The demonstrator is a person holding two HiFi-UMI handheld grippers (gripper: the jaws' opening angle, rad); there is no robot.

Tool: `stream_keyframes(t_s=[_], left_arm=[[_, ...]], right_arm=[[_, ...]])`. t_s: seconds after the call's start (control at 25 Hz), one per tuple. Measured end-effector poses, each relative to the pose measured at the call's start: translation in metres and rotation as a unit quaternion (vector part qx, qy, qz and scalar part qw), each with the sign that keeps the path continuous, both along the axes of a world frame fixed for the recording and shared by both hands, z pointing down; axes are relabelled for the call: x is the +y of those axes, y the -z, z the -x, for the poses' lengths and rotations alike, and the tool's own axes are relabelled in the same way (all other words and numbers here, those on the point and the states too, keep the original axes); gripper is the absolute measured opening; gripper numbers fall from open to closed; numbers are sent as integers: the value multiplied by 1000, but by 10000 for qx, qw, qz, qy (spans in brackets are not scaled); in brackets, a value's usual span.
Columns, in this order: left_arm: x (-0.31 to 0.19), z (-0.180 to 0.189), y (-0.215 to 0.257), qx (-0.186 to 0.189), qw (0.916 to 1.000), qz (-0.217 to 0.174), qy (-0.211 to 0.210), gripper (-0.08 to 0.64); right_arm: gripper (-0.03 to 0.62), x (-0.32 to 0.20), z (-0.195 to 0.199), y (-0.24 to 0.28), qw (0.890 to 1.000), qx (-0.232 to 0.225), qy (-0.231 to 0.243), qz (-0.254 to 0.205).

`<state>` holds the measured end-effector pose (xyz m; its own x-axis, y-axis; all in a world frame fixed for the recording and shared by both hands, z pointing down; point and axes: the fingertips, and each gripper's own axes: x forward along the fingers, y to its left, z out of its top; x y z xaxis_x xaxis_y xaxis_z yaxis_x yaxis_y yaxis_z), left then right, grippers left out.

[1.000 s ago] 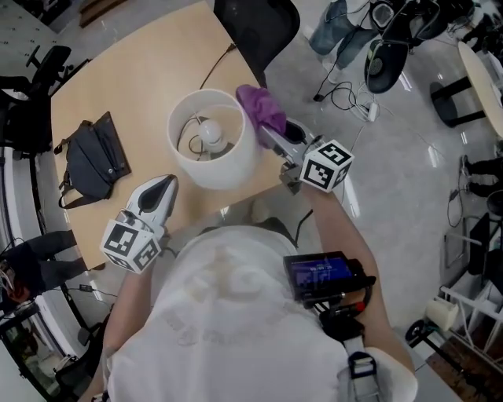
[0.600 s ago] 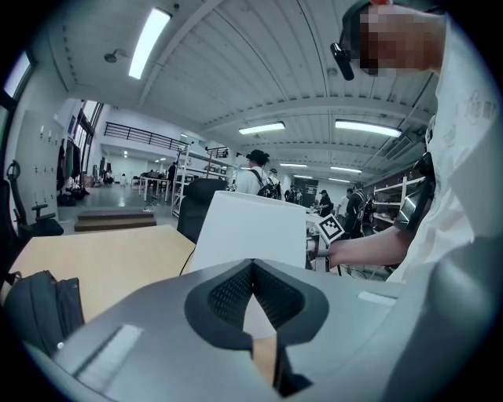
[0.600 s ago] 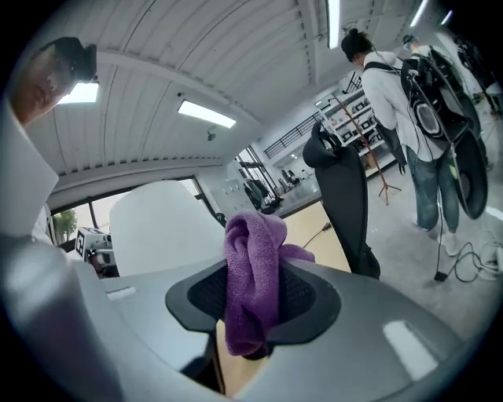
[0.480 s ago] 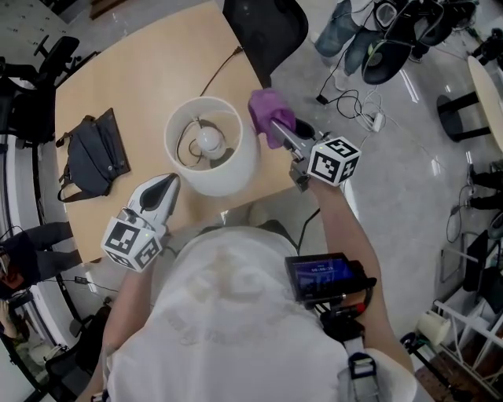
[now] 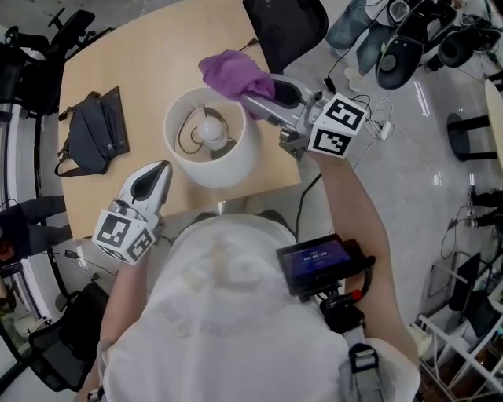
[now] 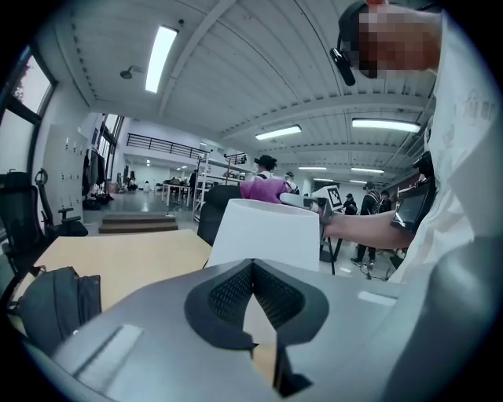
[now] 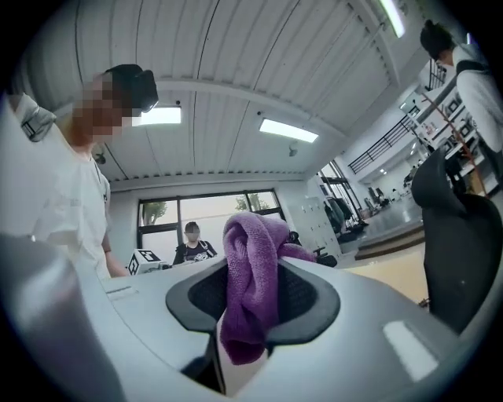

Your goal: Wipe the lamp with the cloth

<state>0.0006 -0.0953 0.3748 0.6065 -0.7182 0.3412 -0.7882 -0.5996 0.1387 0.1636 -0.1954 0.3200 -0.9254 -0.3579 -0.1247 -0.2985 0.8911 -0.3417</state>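
Pinching the purple cloth (image 7: 250, 275) between its pads, my right gripper (image 7: 251, 297) shows me a firm bite with a fold hanging below. Only the head view places it: the cloth sits at the far rim of the lamp (image 5: 228, 161), whose bulb (image 5: 211, 132) shows inside the shade. Whether they touch I cannot tell. My left gripper (image 6: 253, 271), pads pressed together on nothing, sees the shade side-on. The lamp stands close to the table's (image 5: 118, 63) near right edge. Bare tabletop separates it from the bag (image 5: 90, 141), and a chair (image 5: 287, 23) stands beyond the cloth.
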Motion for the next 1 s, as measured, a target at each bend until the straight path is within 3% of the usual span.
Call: stream_keyframes(t_s=[0.16, 0.36, 0.68, 0.84, 1.0], left_arm=[[0, 5, -8, -17, 9997, 40, 222, 0], [-2, 3, -13, -47, 9993, 112, 345, 0], [-4, -6, -16, -116, 9989, 162, 430, 0], [-4, -1, -17, -158, 9980, 162, 583, 0], [-4, 0, -19, -134, 9981, 162, 582, 0]], right_arm=[[143, -7, 2, -21, 9983, -241, 288, 456], [143, -11, -5, -69, 9925, -197, 415, 1136], [143, -16, -27, -161, 9751, 128, -64, 2212], [144, -21, -37, -182, 9723, 535, -306, 2256], [144, -27, -54, -149, 9801, 596, -632, 1787]])
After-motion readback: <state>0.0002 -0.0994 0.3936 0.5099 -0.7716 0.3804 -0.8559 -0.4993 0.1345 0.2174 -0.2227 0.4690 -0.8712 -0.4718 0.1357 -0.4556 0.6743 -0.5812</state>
